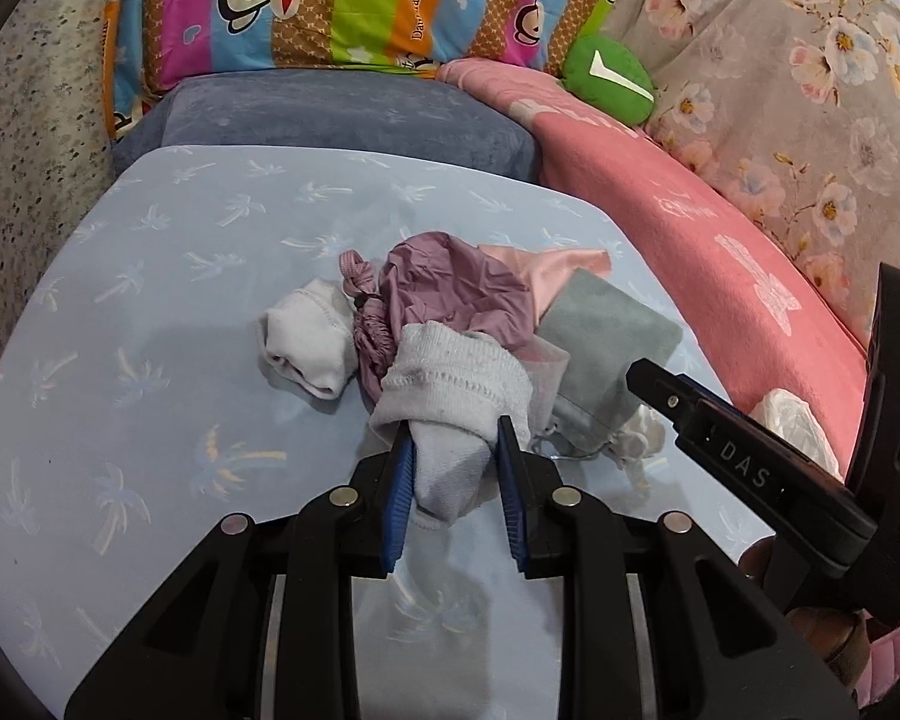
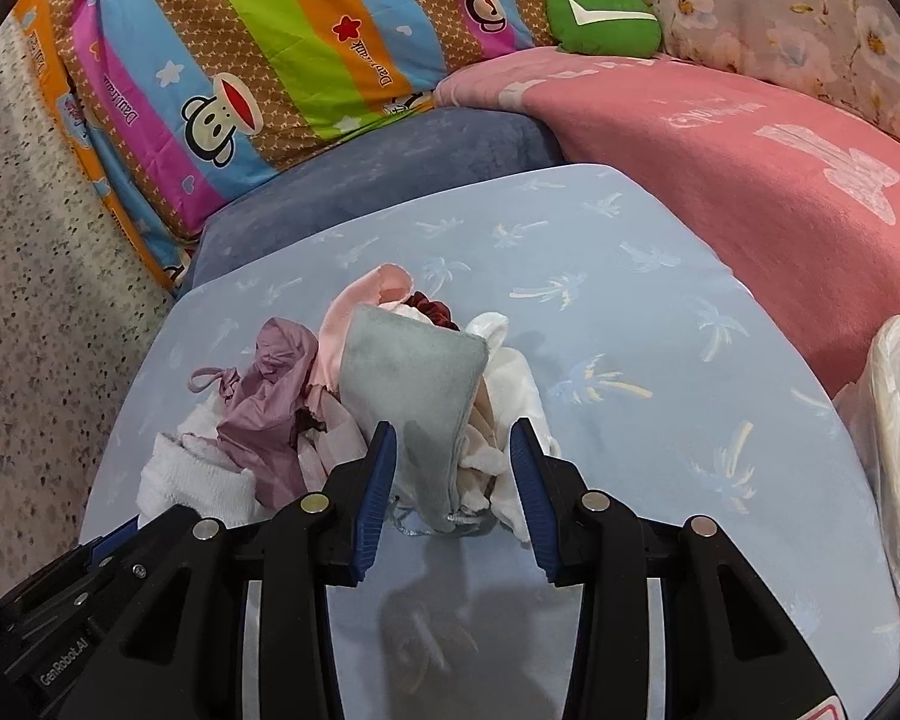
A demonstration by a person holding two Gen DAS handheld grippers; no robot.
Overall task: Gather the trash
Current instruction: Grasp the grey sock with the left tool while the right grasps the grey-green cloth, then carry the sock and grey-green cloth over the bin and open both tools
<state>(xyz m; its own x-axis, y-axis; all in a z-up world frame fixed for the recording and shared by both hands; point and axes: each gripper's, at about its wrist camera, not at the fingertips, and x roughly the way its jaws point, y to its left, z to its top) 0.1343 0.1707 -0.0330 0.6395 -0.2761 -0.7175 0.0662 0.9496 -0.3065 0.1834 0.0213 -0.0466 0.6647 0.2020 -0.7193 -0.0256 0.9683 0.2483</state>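
Observation:
A pile of small cloth items lies on a light blue palm-print board [image 1: 150,276]. In the left wrist view my left gripper [image 1: 455,438] has its blue pads on both sides of a white sock [image 1: 450,402]; the jaws are open, the sock between them. Beside it lie another white sock [image 1: 309,339], a mauve drawstring bag [image 1: 444,288], a pink cloth [image 1: 546,267] and a grey pouch [image 1: 606,342]. In the right wrist view my right gripper [image 2: 453,441] is open around the grey pouch [image 2: 414,384] and white cloth [image 2: 513,384]. The right gripper also shows in the left wrist view [image 1: 648,375].
A white plastic bag [image 2: 894,420] lies at the right on a pink blanket [image 2: 750,180]. A blue-grey cushion [image 1: 342,114], a striped monkey-print quilt [image 1: 330,0], a green plush [image 1: 609,78] and a floral cover [image 1: 810,60] surround the board.

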